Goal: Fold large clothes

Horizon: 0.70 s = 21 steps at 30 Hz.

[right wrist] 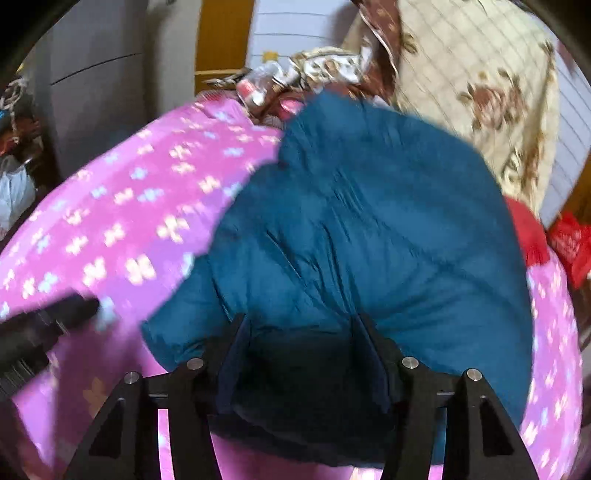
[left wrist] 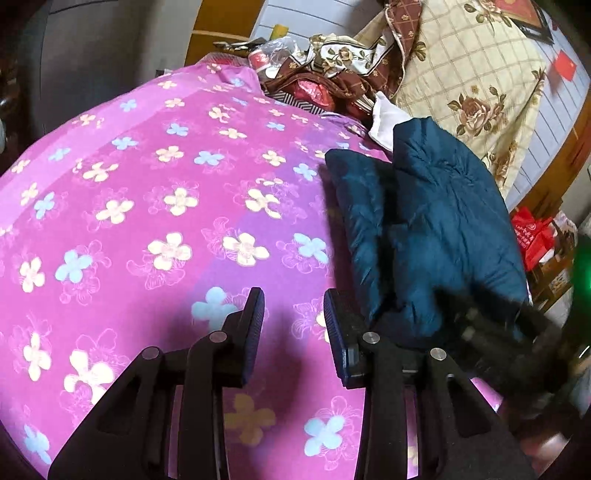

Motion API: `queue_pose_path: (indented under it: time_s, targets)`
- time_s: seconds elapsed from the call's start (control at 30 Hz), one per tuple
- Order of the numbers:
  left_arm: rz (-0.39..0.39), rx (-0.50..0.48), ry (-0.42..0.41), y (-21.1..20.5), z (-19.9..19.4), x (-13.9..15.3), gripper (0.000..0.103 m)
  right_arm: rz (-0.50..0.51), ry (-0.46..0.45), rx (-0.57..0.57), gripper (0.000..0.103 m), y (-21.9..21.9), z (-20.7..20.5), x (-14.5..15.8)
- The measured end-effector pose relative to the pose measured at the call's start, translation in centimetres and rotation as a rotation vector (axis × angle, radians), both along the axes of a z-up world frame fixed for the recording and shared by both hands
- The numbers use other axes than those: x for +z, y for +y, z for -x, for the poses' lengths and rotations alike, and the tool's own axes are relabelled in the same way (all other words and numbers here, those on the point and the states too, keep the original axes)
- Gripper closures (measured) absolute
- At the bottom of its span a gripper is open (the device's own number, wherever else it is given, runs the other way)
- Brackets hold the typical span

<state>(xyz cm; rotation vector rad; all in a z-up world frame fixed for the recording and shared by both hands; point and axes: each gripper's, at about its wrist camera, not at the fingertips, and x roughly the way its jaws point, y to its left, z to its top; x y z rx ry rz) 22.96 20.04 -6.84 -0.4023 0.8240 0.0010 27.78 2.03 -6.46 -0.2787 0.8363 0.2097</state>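
Right gripper clamps the teal puffer jacket on the floral bedsheet; beside the jacket, left gripper hovers, jaws apart and empty.

Padded jacket lying on the bed, heaped bedding behind it, hanging cloth to its right, left claw above bed left of jacket, right claw over jacket's near edge

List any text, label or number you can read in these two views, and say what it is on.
None can be read.
Red plastic bag beside the pink flowered bedsheet: white printing, too small and blurred to read.
Red card on the wall: no legible marks.
Red framed picture at the top: cut off, unreadable.
Dark teal quilted jacket: no label showing.
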Motion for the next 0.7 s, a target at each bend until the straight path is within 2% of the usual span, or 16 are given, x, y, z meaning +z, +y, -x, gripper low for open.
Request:
queue_pose_path:
  time_s: [0.13, 0.3, 0.33, 0.37, 0.4, 0.43, 0.47, 0.5, 0.57, 0.67, 0.7]
  targets:
    - [-0.033, -0.008, -0.005, -0.8, 0.2, 0.2, 0.07, 0.029, -0.04, 0.013, 0.047, 0.3, 1.3, -0.1]
    - [-0.149, 0.055, -0.07, -1.4, 1.4, 1.5, 0.068, -0.112, -0.083, 0.01, 0.047, -2.1, 5.1, 2.1]
    - [-0.188, 0.074, -0.1, -1.7, 1.9, 2.1, 0.058, -0.122, -0.082, 0.01, 0.047, -2.9, 6.2, 2.3]
    - [-0.242, 0.11, -0.137, -2.0, 2.6, 2.8, 0.043, -0.127, -0.081, 0.007, 0.047, -3.7, 7.2, 2.4]
    - [-0.292, 0.147, -0.182, -2.3, 3.5, 3.5, 0.032, -0.129, -0.081, 0.001, 0.047, -4.5, 8.1, 2.5]
    - [-0.324, 0.172, -0.219, -2.5, 4.2, 4.0, 0.029, -0.13, -0.083, -0.013, 0.047, -5.6, 9.2, 2.5]
    - [-0.375, 0.208, -0.294, -3.0, 5.8, 5.1, 0.026, -0.132, -0.089, -0.037, 0.047, -6.9, 10.4, 2.7]
    - [-0.392, 0.222, -0.329, -3.1, 6.6, 5.7, 0.022, -0.137, -0.095, -0.064, 0.047, -8.3, 11.5, 2.9]
    - [-0.419, 0.257, -0.432, -3.6, 9.5, 7.3, 0.016, -0.143, -0.096, -0.11, 0.039, -10.8, 13.4, 3.0]
    - [-0.39, 0.299, -0.535, -3.9, 13.3, 9.2, 0.0, -0.139, -0.084, -0.17, 0.036, -14.1, 16.0, 2.5]
    - [-0.375, 0.309, -0.555, -3.9, 14.4, 9.7, 0.0, -0.138, -0.076, -0.183, 0.036, -15.1, 17.0, 2.3]
